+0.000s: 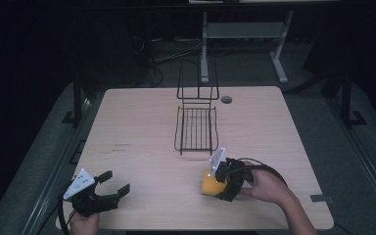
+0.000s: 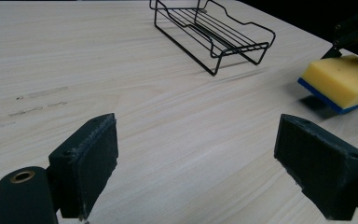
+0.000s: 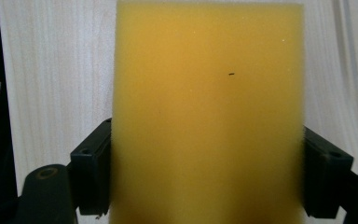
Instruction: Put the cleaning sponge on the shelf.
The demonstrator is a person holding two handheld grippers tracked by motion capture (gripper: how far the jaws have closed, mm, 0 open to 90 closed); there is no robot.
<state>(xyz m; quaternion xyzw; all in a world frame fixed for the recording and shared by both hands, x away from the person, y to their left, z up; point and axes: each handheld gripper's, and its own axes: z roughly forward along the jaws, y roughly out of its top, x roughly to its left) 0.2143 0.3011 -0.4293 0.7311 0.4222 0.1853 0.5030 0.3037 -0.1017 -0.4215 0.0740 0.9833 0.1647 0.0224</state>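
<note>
So the right gripper (image 1: 219, 182) had its two black jaws clamped on either side of the yellow sponge (image 1: 209, 185), one pad pressed against each long edge, which you could see really well in the right gripper view where the sponge (image 3: 207, 112) ran up the middle of the frame. In the high view that whole bundle sat in the lower right of the frame, near the front edge of the table (image 1: 142, 127), with the person's right hand (image 1: 267, 186) wrapped around the gripper body just behind it. From the left gripper view the sponge (image 2: 340, 81) showed up at the right edge, yellow on top with a blue layer underneath, tilted and apparently lifted a bit off the wood with a shadow below it. The left gripper (image 1: 111, 185) was down in the lower left corner of the high view, jaws spread wide with nothing between them, just bare tabletop. The black wire rack (image 1: 196, 128) sat at the center of the frame, well apart from both grippers, with its tall wire back toward the far edge.
</note>
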